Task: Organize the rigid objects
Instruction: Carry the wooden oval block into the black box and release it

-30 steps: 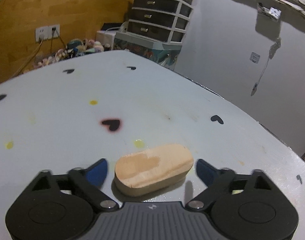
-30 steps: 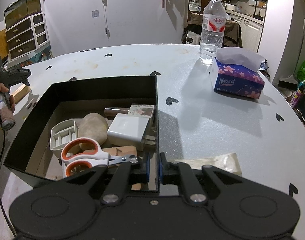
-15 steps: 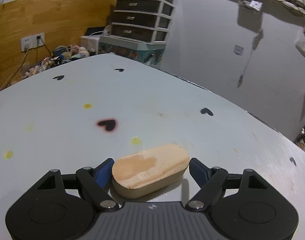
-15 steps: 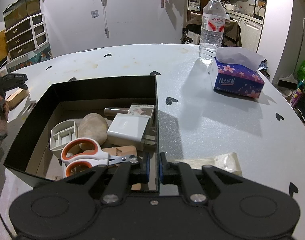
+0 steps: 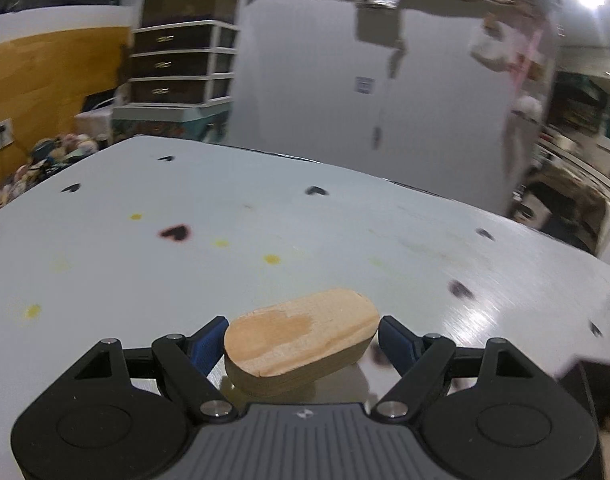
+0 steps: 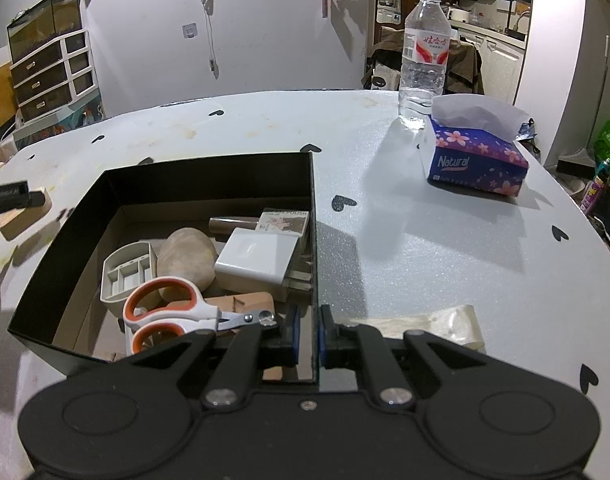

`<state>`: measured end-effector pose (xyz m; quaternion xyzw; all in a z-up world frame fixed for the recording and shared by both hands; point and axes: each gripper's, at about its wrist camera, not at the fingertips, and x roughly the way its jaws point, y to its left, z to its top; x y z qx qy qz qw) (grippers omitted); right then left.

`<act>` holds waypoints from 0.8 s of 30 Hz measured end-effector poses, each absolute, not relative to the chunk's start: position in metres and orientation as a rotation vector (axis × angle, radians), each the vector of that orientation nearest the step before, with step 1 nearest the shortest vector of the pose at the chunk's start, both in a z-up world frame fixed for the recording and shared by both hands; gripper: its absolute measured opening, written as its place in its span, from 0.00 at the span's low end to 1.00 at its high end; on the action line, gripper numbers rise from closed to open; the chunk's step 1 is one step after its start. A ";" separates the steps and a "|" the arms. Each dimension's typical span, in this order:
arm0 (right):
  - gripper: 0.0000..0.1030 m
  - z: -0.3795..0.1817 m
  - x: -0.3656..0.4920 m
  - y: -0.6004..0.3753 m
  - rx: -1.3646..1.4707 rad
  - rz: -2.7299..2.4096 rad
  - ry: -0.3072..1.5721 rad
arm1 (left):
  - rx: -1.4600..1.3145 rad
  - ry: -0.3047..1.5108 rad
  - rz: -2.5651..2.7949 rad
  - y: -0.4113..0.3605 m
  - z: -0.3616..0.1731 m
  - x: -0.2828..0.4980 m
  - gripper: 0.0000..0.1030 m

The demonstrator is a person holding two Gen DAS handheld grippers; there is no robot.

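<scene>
Table (image 6: 425, 240): pale top with black heart marks. In your left wrist view it now sits lower than a second ago, and its far right edge has come into sight; the picture is blurred with motion.

Box (image 6: 209, 172): black, open, on the table. Your right gripper (image 6: 308, 334) is clamped on its near right wall, jaws almost together with only the wall between them, exactly as a second ago. Contents unchanged: scissors (image 6: 165, 312), stone (image 6: 187, 258), white charger (image 6: 257, 262).

Wooden block (image 5: 301, 344): oval, now squeezed between the blue pads of your left gripper (image 5: 303, 340), each end touching a pad. A second ago the pads stood clear of it. In the right wrist view the block (image 6: 23, 216) appears lifted just off the table, left of the box, well short of the rim.

Judgement: grasp made, carry begun; the block goes into the box next.
</scene>
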<state>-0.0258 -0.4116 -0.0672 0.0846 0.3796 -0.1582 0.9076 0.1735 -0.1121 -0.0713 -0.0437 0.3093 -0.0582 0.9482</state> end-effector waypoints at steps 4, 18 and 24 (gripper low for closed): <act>0.09 -0.067 -0.026 -0.411 0.175 -0.326 0.783 | -0.051 0.620 -0.189 -0.118 -0.069 0.152 0.79; 0.09 -0.067 -0.026 -0.411 0.175 -0.326 0.783 | 0.028 0.440 -0.496 -0.167 -0.015 0.096 0.79; 0.09 -0.066 -0.026 -0.411 0.178 -0.327 0.780 | 0.146 0.388 -0.653 -0.211 -0.010 0.088 0.79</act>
